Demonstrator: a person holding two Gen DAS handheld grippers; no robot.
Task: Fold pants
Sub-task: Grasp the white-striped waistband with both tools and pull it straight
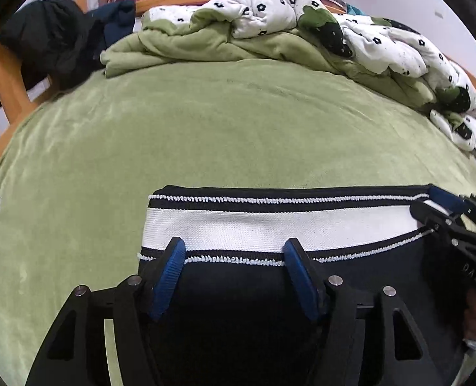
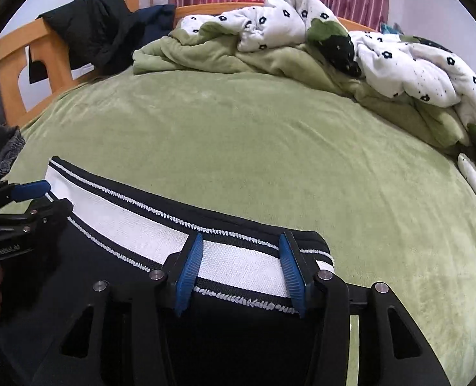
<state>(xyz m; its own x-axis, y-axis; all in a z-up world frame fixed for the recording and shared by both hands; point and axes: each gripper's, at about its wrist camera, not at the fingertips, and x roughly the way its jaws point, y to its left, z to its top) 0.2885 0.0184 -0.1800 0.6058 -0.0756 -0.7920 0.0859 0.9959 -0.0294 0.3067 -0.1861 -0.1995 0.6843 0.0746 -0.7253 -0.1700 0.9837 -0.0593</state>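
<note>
Your left gripper (image 1: 233, 252) and right gripper (image 2: 241, 259) hover with fingers apart, clasping nothing, over the black pants (image 1: 238, 305) at six o'clock on the green bed (image 1: 205, 122). The striped waistband (image 1: 270, 225) lies flat across. At twelve o'clock a rumpled floral quilt (image 1: 302, 9) sits heaped; dark jackets (image 2: 99, 22) drape the wooden bed frame (image 2: 16, 74) at ten o'clock.

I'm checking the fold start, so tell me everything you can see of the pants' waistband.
The waistband is a broad white ribbed elastic band edged by black stripes with white zigzag stitching, on black pants. It lies flat across the green bedsheet, running left to right. The left gripper straddles its lower edge near one end, the right gripper near the other, jaws apart.
</note>
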